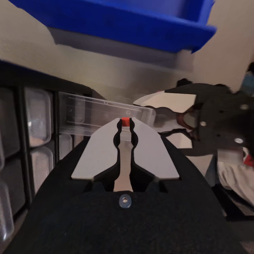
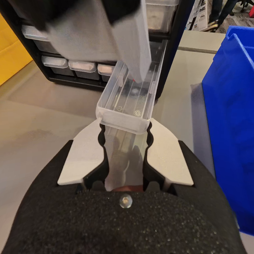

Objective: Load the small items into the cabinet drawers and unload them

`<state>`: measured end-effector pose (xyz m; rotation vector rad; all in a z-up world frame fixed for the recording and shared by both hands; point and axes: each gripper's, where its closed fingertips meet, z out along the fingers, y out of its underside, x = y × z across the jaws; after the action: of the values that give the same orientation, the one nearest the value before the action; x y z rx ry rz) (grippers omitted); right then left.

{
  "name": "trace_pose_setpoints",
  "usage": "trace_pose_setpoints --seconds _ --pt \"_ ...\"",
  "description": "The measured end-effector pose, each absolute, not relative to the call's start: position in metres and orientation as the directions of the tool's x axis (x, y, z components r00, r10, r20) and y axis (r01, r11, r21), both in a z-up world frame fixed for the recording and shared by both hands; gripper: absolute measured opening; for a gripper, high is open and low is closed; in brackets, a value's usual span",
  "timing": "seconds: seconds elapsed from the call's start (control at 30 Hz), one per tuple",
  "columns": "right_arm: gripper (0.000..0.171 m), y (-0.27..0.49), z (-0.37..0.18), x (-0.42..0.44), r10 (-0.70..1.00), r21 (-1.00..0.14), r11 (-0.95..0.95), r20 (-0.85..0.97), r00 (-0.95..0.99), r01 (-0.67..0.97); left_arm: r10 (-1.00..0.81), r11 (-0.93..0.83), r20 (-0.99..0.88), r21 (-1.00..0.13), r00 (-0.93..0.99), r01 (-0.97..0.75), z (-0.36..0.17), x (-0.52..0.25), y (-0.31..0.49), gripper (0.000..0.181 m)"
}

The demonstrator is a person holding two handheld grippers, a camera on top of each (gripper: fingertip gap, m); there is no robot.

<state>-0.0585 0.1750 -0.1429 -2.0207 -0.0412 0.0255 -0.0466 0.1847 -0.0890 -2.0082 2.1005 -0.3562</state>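
Left tool (image 1: 125,121): pinching a small red block (image 1: 125,122) over the clear drawer (image 2: 123,104) — poised to drop it.
Right tool (image 2: 124,127): closed on the drawer's front — holding it out.

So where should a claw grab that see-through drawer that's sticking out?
Best at its front end, coming straight at it from the front, one finger on each side. The clear drawer is long and narrow and slides straight out of the black cabinet, so the front is the part within reach. The right claw already sits there. The left claw holds a small red block over it.
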Motion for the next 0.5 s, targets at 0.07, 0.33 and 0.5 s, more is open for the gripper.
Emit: trace_pose_setpoints --seconds 0.07,0.33,0.5 --pt "0.058 0.173 -0.143 -0.059 0.042 -0.900 -0.435 0.001 0.999 0.019 -0.998 0.064 0.001 -0.224 -0.066 -0.973 -0.106 -0.044 0.186 0.010" --pt "0.058 0.173 -0.144 -0.059 0.046 -0.897 -0.442 0.010 0.999 0.029 -0.998 0.065 -0.019 0.033 -0.065 -0.997 -0.135 -0.051 0.193 0.010" --pt "0.058 0.174 -0.144 -0.060 0.047 -0.895 -0.445 0.009 0.999 0.029 -0.999 0.031 -0.023 0.101 -0.034 -0.994 -0.137 -0.052 0.195 0.013"
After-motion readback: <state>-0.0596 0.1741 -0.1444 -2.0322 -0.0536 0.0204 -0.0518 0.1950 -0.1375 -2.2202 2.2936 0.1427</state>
